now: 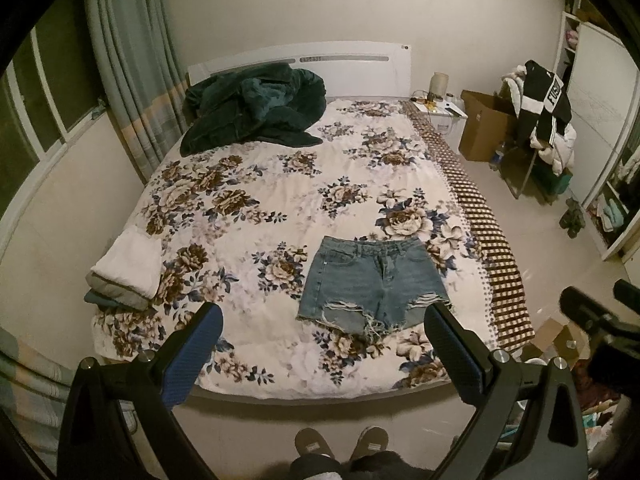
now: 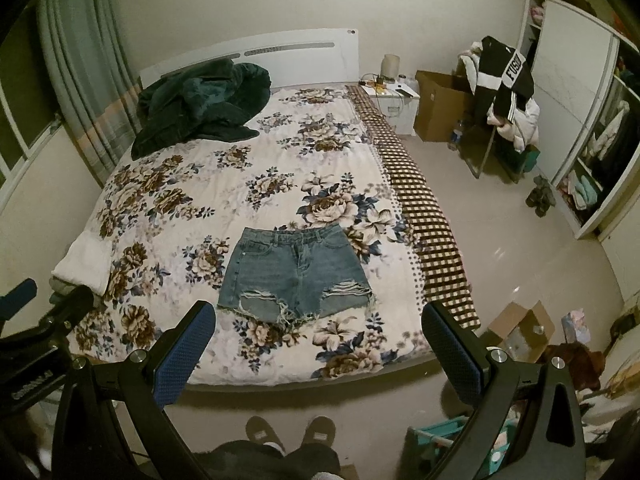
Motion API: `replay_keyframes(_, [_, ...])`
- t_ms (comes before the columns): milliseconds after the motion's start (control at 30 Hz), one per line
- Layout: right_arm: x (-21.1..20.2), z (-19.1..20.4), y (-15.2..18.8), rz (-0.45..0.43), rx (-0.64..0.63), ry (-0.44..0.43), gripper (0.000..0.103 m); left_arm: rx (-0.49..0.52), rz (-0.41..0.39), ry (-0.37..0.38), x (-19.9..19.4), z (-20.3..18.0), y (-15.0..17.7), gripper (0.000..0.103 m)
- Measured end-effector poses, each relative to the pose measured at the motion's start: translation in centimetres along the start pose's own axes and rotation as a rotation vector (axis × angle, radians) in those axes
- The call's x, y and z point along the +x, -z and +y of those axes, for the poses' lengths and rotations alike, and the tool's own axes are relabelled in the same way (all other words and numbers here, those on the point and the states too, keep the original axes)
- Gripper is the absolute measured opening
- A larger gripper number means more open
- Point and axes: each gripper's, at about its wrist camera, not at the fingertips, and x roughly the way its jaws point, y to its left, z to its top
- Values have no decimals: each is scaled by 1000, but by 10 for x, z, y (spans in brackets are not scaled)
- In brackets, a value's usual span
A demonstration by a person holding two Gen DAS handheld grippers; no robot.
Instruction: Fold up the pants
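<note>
A pair of blue denim shorts (image 1: 370, 280) with frayed, ripped hems lies flat and spread out on the floral bedspread (image 1: 248, 208), waistband away from me, near the bed's foot. The shorts also show in the right wrist view (image 2: 294, 276). My left gripper (image 1: 324, 332) is open and empty, held above the foot of the bed, short of the shorts' hem. My right gripper (image 2: 318, 330) is open and empty at about the same height, to the right of the left one. Its dark body shows in the left wrist view (image 1: 596, 316).
A dark green blanket (image 1: 256, 108) is heaped at the bed's head. Folded white and grey cloths (image 1: 128, 268) lie at the left foot corner. A checked blanket (image 1: 480, 216) hangs down the right side. Cardboard boxes (image 1: 484, 124), a clothes-laden chair (image 1: 540, 120) and a wardrobe (image 2: 592, 128) stand at right. My slippers (image 1: 340, 444) are below.
</note>
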Motion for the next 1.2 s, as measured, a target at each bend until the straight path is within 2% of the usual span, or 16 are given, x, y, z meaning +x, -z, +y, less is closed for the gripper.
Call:
replay_keyframes(100, [26, 6, -6, 0, 5, 23, 103, 9, 14, 11, 27, 8, -3, 103])
replay_keyframes(267, [97, 7, -22, 44, -17, 70, 103, 6, 59, -35, 88, 8, -10, 103])
replay_keyframes(367, [149, -6, -34, 97, -12, 52, 103, 1, 111, -51, 125, 1, -11, 103])
replay_keyframes(500, [227, -31, -54, 182, -4, -12, 103, -13, 172, -84, 183, -24, -18, 103])
replay_keyframes(633, [320, -70, -83, 229, -30, -61, 103, -56, 238, -118, 249, -65, -22, 103])
replay_keyframes(700, [372, -96, -98, 255, -42, -78, 103, -81, 280, -112, 286, -91, -18, 103])
replay_keyframes(867, [493, -172, -120, 330, -34, -99, 103, -105, 411, -76, 391, -175, 18, 103])
replay_keyframes(967, [557, -222, -119, 388, -42, -84, 103, -121, 513, -30, 452, -235, 54, 103])
replay_keyframes(1067, [608, -255, -112, 441, -65, -72, 103, -113, 568, -9, 498, -287, 78, 103])
replay_keyframes(1200, [674, -275, -103, 506, -115, -111, 103, -73, 593, -56, 551, -338, 109, 103])
